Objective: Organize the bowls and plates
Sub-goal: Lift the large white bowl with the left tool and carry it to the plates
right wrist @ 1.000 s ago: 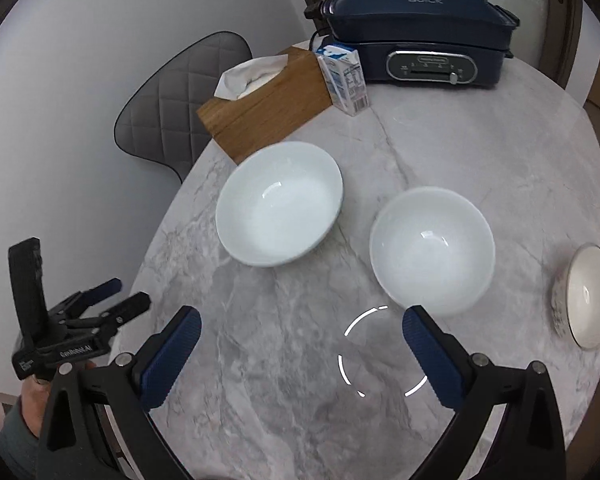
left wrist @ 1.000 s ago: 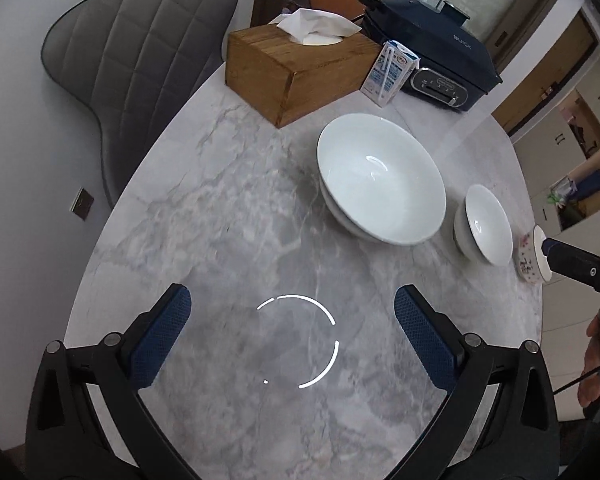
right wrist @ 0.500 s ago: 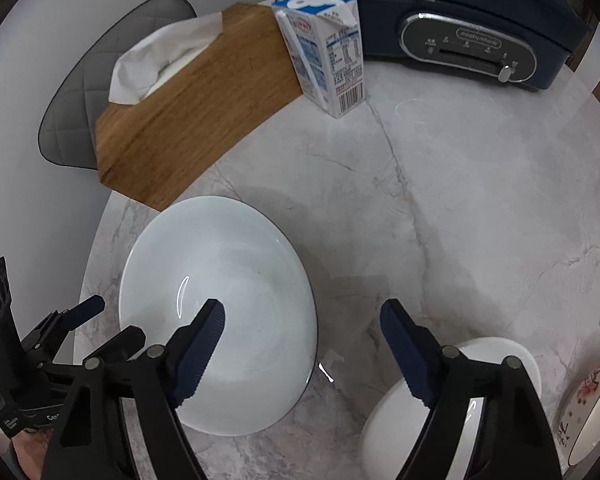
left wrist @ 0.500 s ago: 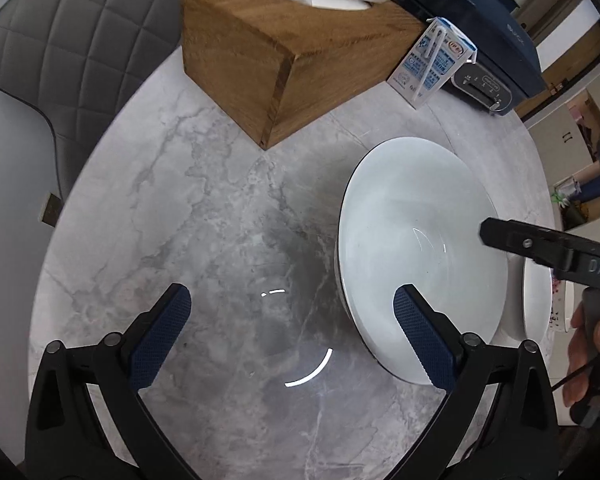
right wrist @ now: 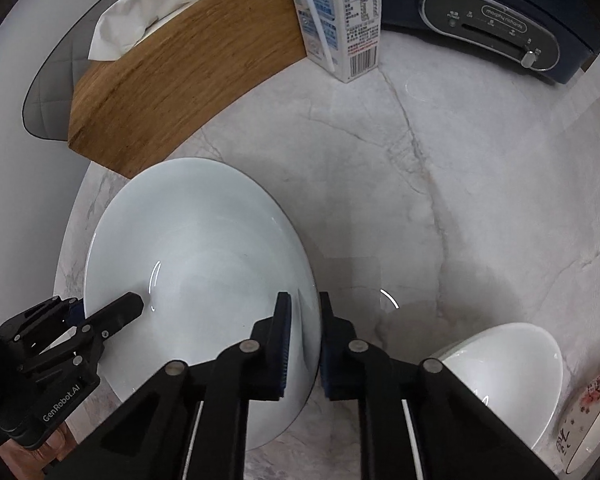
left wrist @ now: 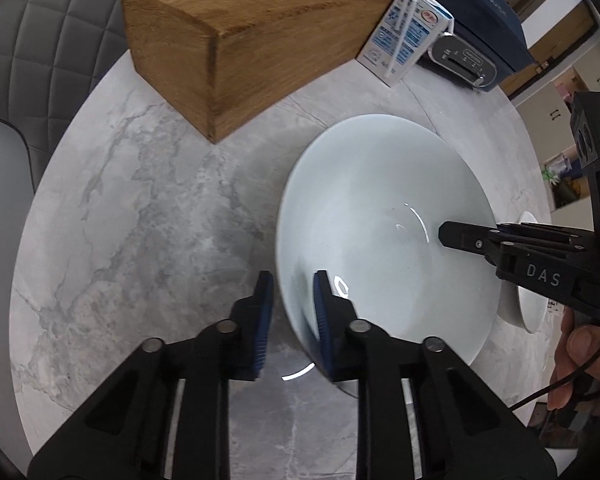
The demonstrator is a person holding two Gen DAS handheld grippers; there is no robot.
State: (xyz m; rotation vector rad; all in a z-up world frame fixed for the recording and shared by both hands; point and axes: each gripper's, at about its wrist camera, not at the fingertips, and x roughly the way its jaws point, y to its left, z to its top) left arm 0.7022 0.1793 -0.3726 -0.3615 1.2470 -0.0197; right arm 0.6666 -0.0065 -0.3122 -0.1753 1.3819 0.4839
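Left wrist view: left gripper [left wrist: 291, 286] straddles the near-left rim of the large white ceramic bowl [left wrist: 384, 224] — one blue pad outside the wall, one inside, jaws closing down on the rim. The bowl sits on the grey marble-pattern round table [left wrist: 140, 216], right of centre. Right gripper [left wrist: 446, 234] comes in from the right edge, black fingers together over the bowl's far-right rim; a hand [left wrist: 580, 360] holds it at the lower right. Behind the bowl: a wooden tissue box [left wrist: 236, 40], just right of it a small blue-and-white milk carton [left wrist: 404, 36], then a dark blue electric cooker [left wrist: 468, 20]. Grey quilted chair [left wrist: 40, 40] at upper left. A smaller white bowl [left wrist: 528, 308] shows partly behind the right gripper.

Right wrist view: right gripper [right wrist: 302, 300] pinches the right rim of the same large white bowl [right wrist: 196, 248] — pads on either side of the wall, closed on it. Left gripper [right wrist: 134, 304] is at the bowl's left rim, one finger reaching inside. Smaller white bowl [right wrist: 508, 368] sits at lower right, apart from the big one; a floral-patterned dish [right wrist: 592, 412] at the far right edge. Tissue box [right wrist: 172, 80], milk carton [right wrist: 340, 16] and cooker [right wrist: 492, 12] line the table's [right wrist: 440, 200] far side.
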